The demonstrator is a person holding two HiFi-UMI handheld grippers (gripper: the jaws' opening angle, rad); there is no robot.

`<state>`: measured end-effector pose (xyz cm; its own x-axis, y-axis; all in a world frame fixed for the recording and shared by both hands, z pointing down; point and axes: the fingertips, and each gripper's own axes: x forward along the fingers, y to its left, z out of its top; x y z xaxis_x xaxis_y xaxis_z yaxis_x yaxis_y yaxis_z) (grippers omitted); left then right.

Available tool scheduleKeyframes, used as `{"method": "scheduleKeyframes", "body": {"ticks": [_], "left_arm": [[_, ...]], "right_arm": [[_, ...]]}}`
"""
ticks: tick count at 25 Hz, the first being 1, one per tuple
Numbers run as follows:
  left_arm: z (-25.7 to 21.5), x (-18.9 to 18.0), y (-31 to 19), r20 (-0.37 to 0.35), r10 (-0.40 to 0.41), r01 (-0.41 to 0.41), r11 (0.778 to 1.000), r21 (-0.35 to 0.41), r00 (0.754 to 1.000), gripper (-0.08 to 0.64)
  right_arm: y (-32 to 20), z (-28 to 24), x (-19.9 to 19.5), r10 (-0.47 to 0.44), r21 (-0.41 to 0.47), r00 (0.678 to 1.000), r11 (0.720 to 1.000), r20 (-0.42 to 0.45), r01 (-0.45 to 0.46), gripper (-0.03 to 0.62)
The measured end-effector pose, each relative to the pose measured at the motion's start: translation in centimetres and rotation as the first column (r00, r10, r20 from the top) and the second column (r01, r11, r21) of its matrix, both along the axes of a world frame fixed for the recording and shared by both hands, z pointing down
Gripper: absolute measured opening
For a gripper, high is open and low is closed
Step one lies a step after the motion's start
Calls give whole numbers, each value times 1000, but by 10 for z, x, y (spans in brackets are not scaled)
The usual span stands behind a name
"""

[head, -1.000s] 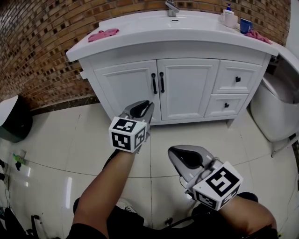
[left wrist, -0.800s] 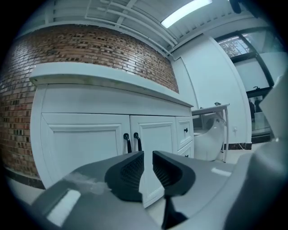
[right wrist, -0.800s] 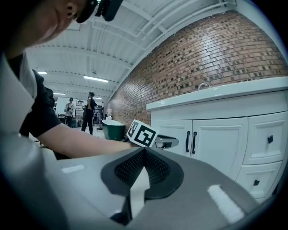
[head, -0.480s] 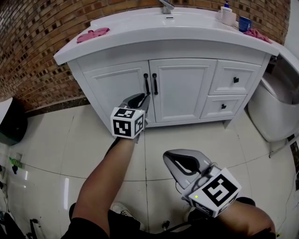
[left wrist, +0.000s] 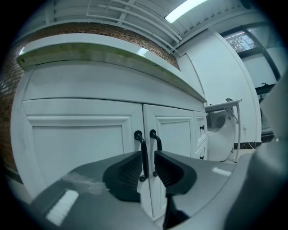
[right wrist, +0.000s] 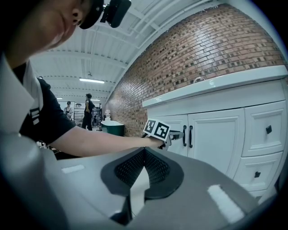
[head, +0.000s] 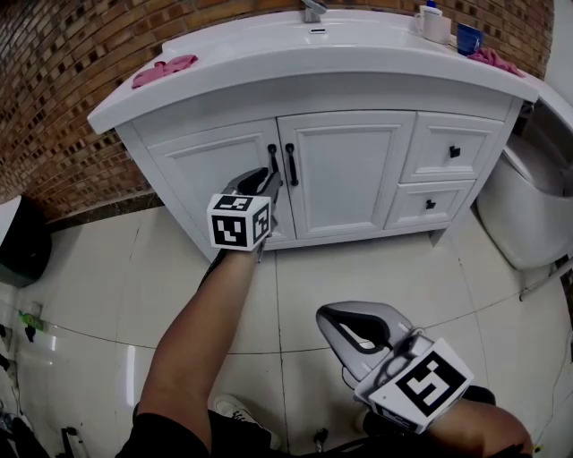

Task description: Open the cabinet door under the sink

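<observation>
The white vanity's left door (head: 219, 174) and right door (head: 349, 170) are both closed, each with a black bar handle at the centre seam. My left gripper (head: 266, 181) is up against the left door's handle (head: 272, 159). In the left gripper view its jaws (left wrist: 146, 164) stand open a narrow way, and the left handle (left wrist: 143, 150) runs down through the gap. The right handle (left wrist: 157, 140) sits just beside it. My right gripper (head: 333, 315) hangs low over the floor, shut and empty, its pads (right wrist: 144, 155) touching.
Two drawers (head: 452, 150) with black knobs are to the right of the doors. A white toilet (head: 524, 215) stands at far right. A pink cloth (head: 163, 69) and cups (head: 445, 27) lie on the counter. A dark bin (head: 20, 241) sits at left by the brick wall.
My left gripper has moved forward from the floor area up to the door handles. The right gripper has stayed low and shut.
</observation>
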<state>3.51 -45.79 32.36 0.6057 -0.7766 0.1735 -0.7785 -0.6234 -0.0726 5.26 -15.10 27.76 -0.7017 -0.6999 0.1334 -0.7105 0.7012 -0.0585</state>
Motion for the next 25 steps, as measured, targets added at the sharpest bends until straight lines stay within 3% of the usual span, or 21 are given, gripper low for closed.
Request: {"method": "scheduleKeyframes", "body": {"ticks": [10, 15, 25], "left_arm": [[4, 11, -27, -13, -4, 4, 1000, -23, 1000, 95], [4, 14, -26, 1, 10, -9, 1000, -17, 1000, 56], [4, 10, -18, -10, 4, -5, 999, -51, 1000, 44]], "right_arm": [[2, 0, 6, 2, 16, 1000, 1000, -3, -1, 8], [4, -3, 5, 0, 28, 1000, 1000, -3, 1, 8], [10, -7, 4, -2, 23, 1000, 1000, -2, 2, 8]]}}
